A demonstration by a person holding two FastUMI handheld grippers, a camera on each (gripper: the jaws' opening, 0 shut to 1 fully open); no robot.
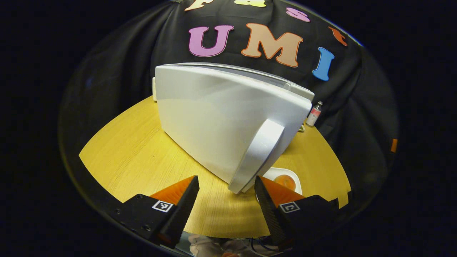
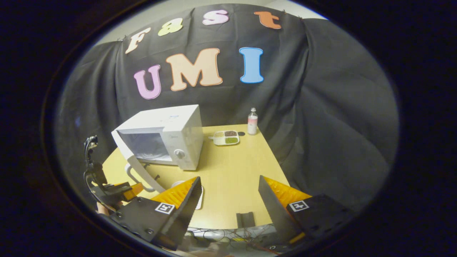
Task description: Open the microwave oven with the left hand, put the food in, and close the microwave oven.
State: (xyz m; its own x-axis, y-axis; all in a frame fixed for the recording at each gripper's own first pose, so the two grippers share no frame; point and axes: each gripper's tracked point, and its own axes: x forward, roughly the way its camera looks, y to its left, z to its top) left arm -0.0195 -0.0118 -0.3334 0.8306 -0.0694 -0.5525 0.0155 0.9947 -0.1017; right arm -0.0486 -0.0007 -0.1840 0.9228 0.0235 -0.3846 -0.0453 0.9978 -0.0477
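Note:
The white microwave point(image 2: 167, 137) stands on the yellow table point(image 2: 235, 167) with its door point(image 1: 214, 125) swung open. In the left gripper view the door's outer face is close in front, and the lower end of its curved handle point(image 1: 260, 153) reaches down between the spread fingers of my left gripper point(image 1: 226, 200), which is open and not pressing on it. A white plate with orange food point(image 1: 285, 180) lies just behind the door's edge. My right gripper point(image 2: 230, 200) is open and holds nothing, near the table's front edge; the plate point(image 2: 200, 196) peeks out beside its left finger.
A small divided tray point(image 2: 226, 137) with dark and green fillings sits to the right of the microwave. A small bottle point(image 2: 252, 121) stands at the table's far edge. The left gripper point(image 2: 107, 189) and a hand show by the open door. Cables hang below the front edge.

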